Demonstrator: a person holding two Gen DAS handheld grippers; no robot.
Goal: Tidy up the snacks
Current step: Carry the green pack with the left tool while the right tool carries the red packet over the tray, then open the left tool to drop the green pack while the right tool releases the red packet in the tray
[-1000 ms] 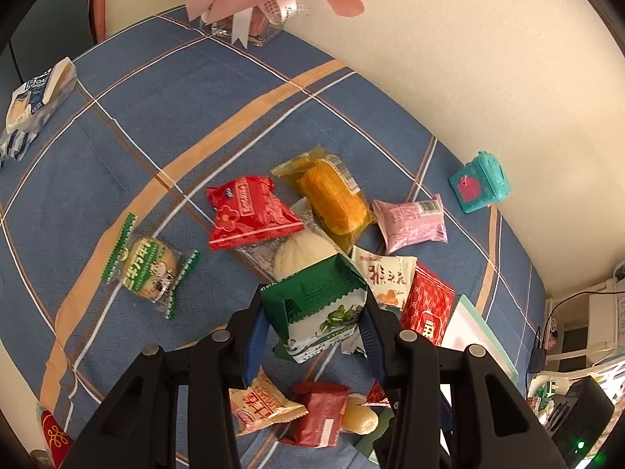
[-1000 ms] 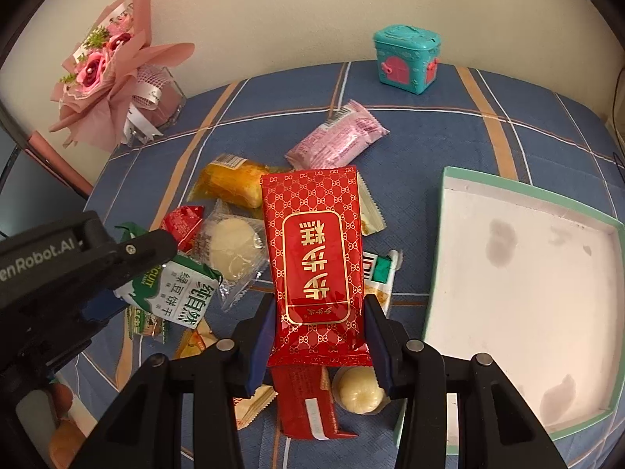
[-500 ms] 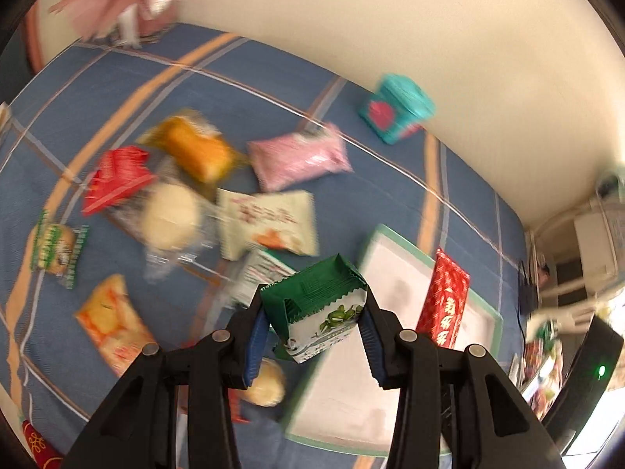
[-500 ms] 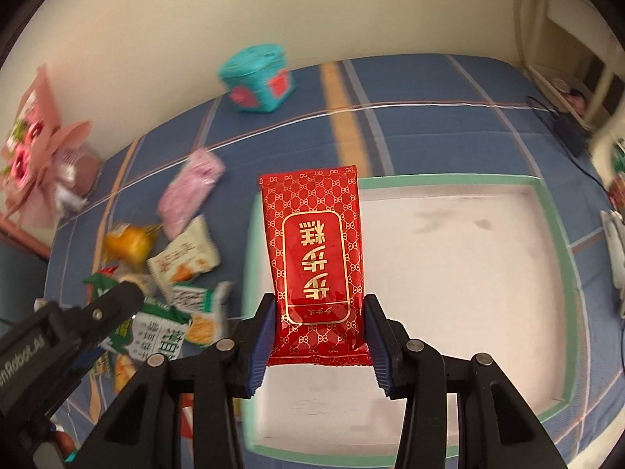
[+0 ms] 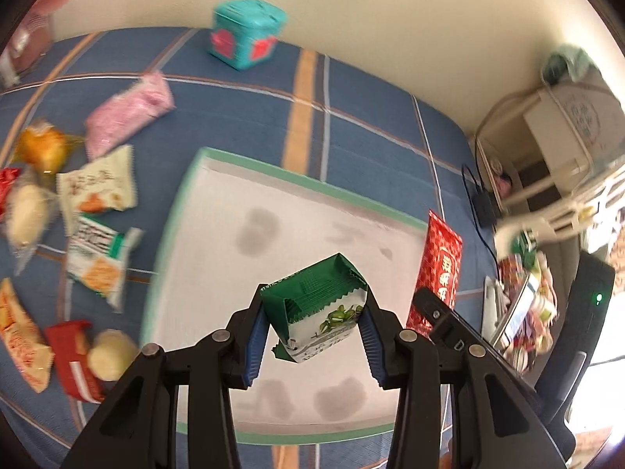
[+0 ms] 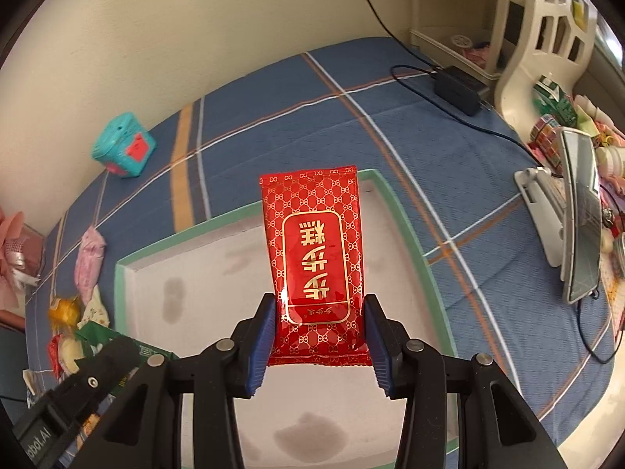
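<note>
My left gripper (image 5: 312, 336) is shut on a green and white snack packet (image 5: 318, 308) and hangs over the white tray with a green rim (image 5: 273, 174). My right gripper (image 6: 318, 342) is shut on a long red packet with gold print (image 6: 314, 258), held upright above the same tray (image 6: 406, 215). In the left wrist view the red packet (image 5: 441, 262) shows at the tray's right edge. The tray holds no snacks; its floor has a few grey stains.
Loose snacks lie on the blue checked cloth left of the tray: a pink packet (image 5: 129, 111), a white packet (image 5: 97, 185), an orange one (image 5: 41, 148) and several more. A teal box (image 5: 246, 31) stands by the wall. A charger with cable (image 6: 457, 88) and a cluttered shelf (image 6: 566, 125) lie right.
Both grippers have swung right from over the snack pile to above the tray, rolling as they went, each keeping its packet.
</note>
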